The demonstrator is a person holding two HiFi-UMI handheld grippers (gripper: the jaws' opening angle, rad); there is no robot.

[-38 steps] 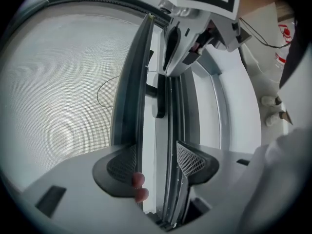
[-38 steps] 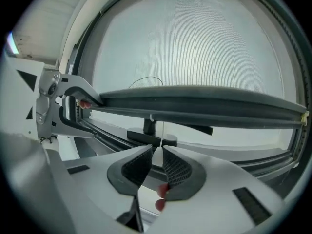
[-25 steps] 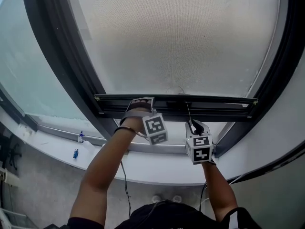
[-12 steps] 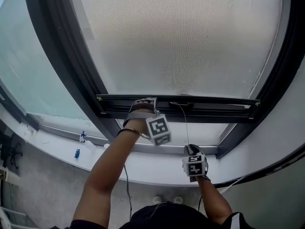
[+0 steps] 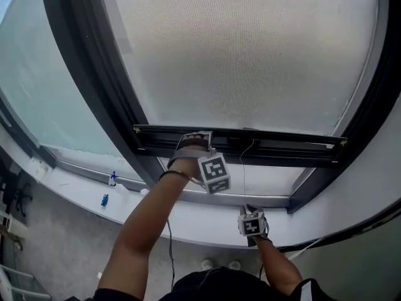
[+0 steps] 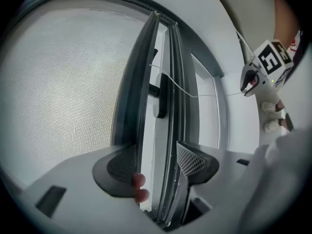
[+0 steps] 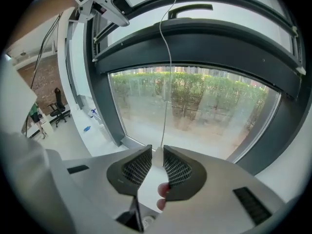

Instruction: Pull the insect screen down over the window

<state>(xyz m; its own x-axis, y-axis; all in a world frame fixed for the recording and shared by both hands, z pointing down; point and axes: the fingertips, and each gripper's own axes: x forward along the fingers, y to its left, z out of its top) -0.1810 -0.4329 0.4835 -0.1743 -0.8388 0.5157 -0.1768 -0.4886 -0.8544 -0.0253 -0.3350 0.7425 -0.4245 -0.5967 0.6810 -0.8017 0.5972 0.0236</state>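
With left gripper (image 6: 157, 162) clamped on the stiff bar (image 5: 282, 148), low but short of the sill (image 5: 207, 215), and right gripper (image 7: 156, 151) pinching the cord tab (image 7: 156, 161), better to pull by these 2 points, not by the probably light, soft, easily torn screen (image 5: 250, 55) itself.

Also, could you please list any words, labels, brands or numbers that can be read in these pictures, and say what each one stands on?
No readable text in any view.
The marker cube on the left hand-held gripper: black-and-white squares only, no letters.
The marker cube on the right hand-held gripper: the same.
The small blue items on the window sill: too small to read any label.
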